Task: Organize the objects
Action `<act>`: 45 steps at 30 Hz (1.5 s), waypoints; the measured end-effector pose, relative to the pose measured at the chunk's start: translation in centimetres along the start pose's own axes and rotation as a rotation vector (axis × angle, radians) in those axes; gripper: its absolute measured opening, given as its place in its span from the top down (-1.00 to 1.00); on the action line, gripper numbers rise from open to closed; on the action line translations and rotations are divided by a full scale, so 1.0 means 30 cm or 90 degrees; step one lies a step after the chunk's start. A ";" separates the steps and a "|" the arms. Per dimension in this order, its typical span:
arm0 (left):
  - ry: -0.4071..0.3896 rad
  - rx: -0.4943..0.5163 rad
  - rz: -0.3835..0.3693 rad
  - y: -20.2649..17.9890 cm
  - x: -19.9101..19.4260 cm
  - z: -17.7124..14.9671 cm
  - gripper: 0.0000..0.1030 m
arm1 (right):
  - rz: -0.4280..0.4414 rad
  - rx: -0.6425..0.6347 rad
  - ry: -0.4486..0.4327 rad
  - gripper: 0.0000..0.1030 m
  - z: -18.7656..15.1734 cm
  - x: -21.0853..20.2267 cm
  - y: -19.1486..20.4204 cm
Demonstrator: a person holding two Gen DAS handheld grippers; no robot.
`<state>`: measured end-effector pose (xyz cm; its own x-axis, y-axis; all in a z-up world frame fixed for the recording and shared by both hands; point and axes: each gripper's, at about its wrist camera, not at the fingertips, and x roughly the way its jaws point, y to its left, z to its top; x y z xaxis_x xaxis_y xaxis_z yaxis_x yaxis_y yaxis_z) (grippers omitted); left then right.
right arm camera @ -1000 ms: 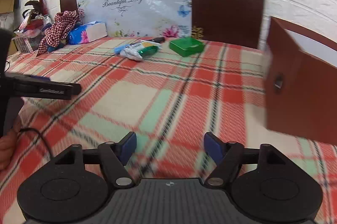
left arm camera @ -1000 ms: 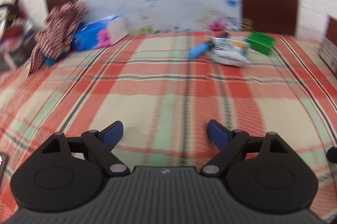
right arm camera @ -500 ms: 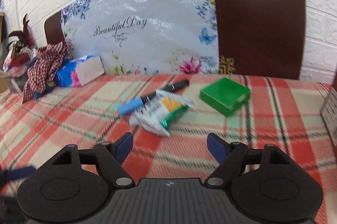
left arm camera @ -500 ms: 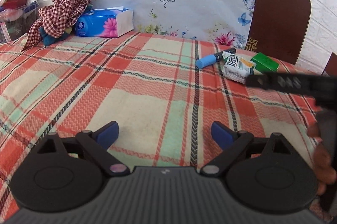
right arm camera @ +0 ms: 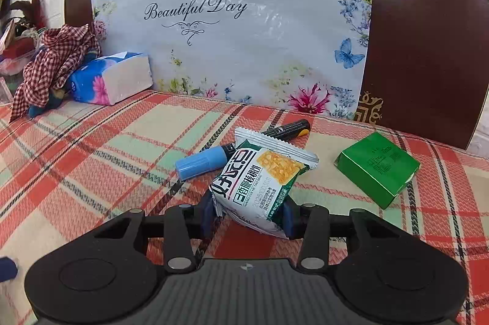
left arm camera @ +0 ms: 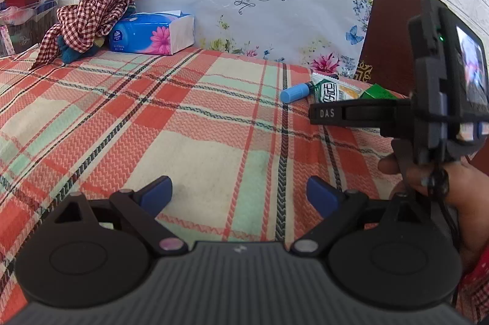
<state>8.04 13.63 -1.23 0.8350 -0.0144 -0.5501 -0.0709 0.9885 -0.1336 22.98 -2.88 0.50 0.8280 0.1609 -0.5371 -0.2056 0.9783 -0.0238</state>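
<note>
A white and green snack packet [right arm camera: 259,175] lies on the plaid bedcover [right arm camera: 91,172], partly over a black marker with a blue cap [right arm camera: 201,163]. My right gripper [right arm camera: 248,215] is closing its jaws on the packet's near end, and both blue pads touch its sides. A green box [right arm camera: 376,169] rests to the right of the packet. In the left wrist view my left gripper [left arm camera: 238,192] hovers open over bare cover, with nothing between its fingers. There the right gripper's finger [left arm camera: 351,112] reaches in from the right in front of the packet [left arm camera: 333,91].
A blue tissue box [right arm camera: 110,80] and a red checked cloth [right arm camera: 58,56] sit at the back left against the headboard [right arm camera: 232,49]. A hand [left arm camera: 443,181] holds the right gripper at the left view's right edge. Clutter stands beyond the bed's left side.
My right gripper moved forward across the bed to the snack packet and narrowed its jaws around it. In the left view the right gripper has come further into frame.
</note>
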 end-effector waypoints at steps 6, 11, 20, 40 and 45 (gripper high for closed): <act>0.000 0.000 0.000 -0.001 -0.001 0.001 -0.87 | 0.015 0.004 0.003 0.19 -0.059 -0.083 -0.034; 0.002 0.003 0.001 -0.003 0.001 0.003 -0.87 | 0.029 0.020 0.011 0.19 -0.156 -0.225 -0.113; 0.010 0.023 0.010 -0.017 0.008 0.002 -0.89 | 0.015 0.031 0.026 0.19 -0.357 -0.531 -0.199; 0.034 0.084 0.070 -0.077 -0.022 -0.031 -0.95 | 0.047 0.063 0.019 -0.56 -0.466 -0.698 -0.285; 0.037 0.081 0.081 -0.080 -0.044 -0.045 -0.96 | 0.063 0.087 0.014 -0.59 -0.471 -0.700 -0.312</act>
<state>6.37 11.06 -1.29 0.7906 0.1065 -0.6030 -0.1005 0.9940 0.0438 0.16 -17.25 0.08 0.7953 0.2566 -0.5492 -0.2117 0.9665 0.1451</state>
